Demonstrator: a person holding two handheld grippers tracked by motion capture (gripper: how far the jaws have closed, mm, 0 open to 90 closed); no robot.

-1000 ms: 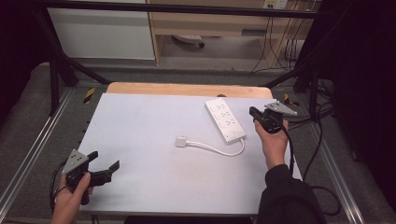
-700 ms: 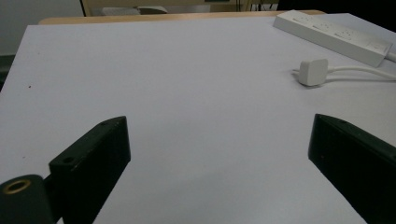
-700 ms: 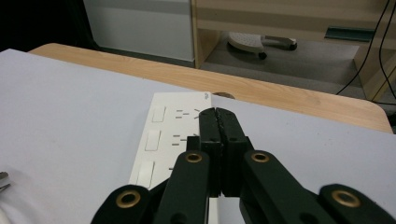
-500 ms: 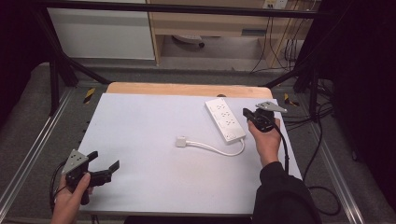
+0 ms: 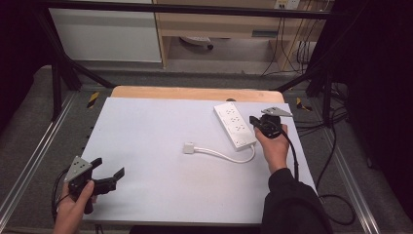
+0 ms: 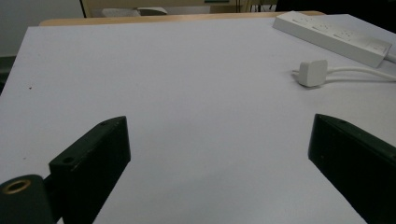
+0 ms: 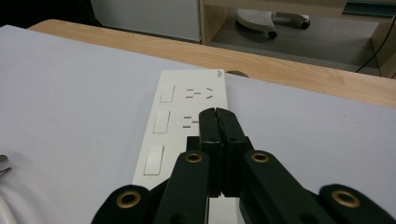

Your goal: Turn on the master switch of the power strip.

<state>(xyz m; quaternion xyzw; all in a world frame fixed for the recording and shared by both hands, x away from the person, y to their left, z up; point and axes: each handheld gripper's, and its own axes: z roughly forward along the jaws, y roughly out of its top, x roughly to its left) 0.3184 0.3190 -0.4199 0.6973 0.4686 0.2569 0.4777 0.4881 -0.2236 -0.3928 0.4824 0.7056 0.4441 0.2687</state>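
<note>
A white power strip [image 5: 234, 125] lies on the white table top [image 5: 160, 141] at the right, its cable [image 5: 224, 154] curving to a white plug [image 5: 189, 147] near the middle. My right gripper [image 5: 253, 121] is shut with nothing in it and hovers at the strip's right edge. In the right gripper view its closed jaws point along the power strip [image 7: 175, 126], over the sockets and rocker switches. My left gripper [image 5: 108, 174] is open at the table's front left corner. From the left gripper view the plug [image 6: 312, 73] and the strip [image 6: 331, 37] lie far ahead.
A wooden table edge [image 5: 195, 93] runs behind the white top. Metal frame rails [image 5: 29, 161] flank the table. Black cables [image 5: 336, 146] hang off the right side. A cabinet [image 5: 104, 29] and shelving [image 5: 229, 24] stand on the floor beyond.
My right gripper has moved left and toward the power strip, from beyond its right side to its edge. The left gripper has stayed put.
</note>
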